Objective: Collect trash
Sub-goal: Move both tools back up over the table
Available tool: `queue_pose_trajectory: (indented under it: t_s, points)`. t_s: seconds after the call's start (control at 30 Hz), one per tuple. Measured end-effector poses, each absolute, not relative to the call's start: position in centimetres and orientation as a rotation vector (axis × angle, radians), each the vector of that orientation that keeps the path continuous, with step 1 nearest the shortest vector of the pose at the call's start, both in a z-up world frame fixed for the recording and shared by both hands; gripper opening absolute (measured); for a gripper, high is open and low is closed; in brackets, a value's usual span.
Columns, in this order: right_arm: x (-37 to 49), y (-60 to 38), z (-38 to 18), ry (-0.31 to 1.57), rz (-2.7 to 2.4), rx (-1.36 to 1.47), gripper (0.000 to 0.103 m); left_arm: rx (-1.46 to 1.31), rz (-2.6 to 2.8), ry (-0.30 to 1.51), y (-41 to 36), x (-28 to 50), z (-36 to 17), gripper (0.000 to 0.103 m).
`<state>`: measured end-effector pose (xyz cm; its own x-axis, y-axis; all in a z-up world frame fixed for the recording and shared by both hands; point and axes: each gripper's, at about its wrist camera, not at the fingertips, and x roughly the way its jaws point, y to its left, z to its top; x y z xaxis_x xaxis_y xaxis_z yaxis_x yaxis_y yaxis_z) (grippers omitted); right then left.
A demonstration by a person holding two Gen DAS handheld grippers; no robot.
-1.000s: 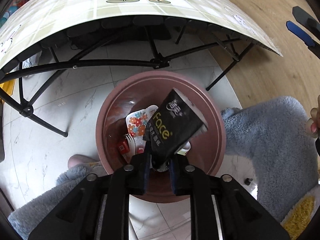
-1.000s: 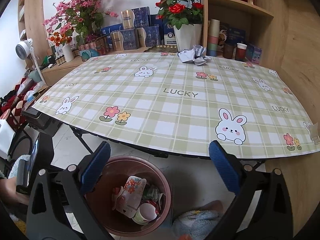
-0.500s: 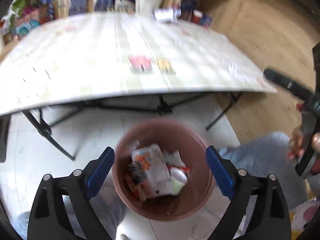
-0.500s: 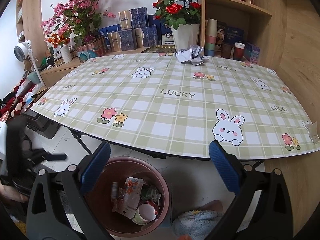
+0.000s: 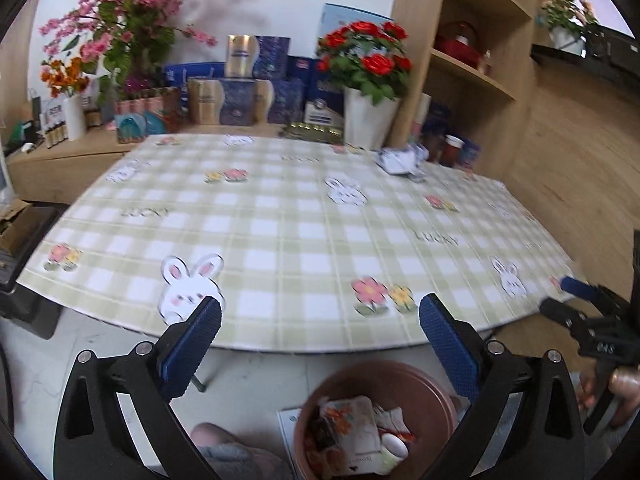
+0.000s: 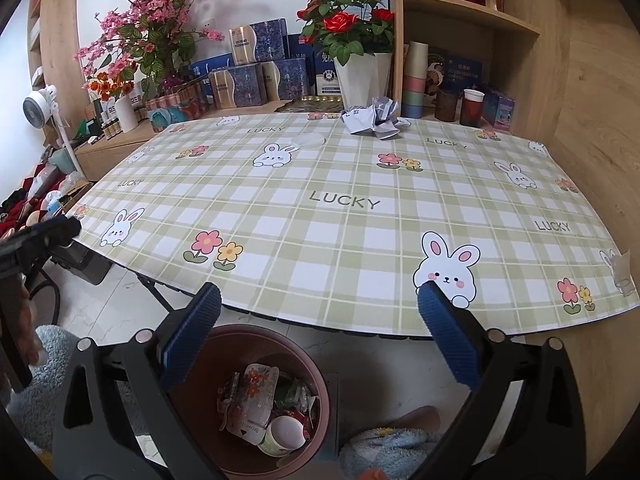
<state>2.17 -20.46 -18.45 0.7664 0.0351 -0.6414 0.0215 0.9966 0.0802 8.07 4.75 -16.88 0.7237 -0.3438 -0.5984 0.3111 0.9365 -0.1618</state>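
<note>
A brown bin [image 6: 256,404] is seen on the tiled floor just under the near edge of the table [image 6: 360,216], filled with wrappers, a flowered pouch [image 6: 250,400] and a small white cup [image 6: 286,434]. More trash remains on the table: a crumpled paper wad [image 6: 374,120] at the far side, near a white vase of red roses [image 6: 362,76], and a clear round lid [image 6: 307,141] beside a printed rabbit. The left gripper [image 5: 320,320] is held above the bin, its jaws still opening to a wide spread with nothing between them. The right gripper [image 6: 318,308] is likewise spread wide and empty over the table edge.
</note>
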Motion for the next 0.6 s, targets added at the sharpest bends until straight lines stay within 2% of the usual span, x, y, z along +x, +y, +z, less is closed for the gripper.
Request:
queue_pose_trajectory:
  t_s: [0.6]
  points:
    - [9.2,-24.5,-17.7,0.717,-0.040,0.053,0.097,0.055,-0.384,0.651,2.3,15.8,-14.9,0.097]
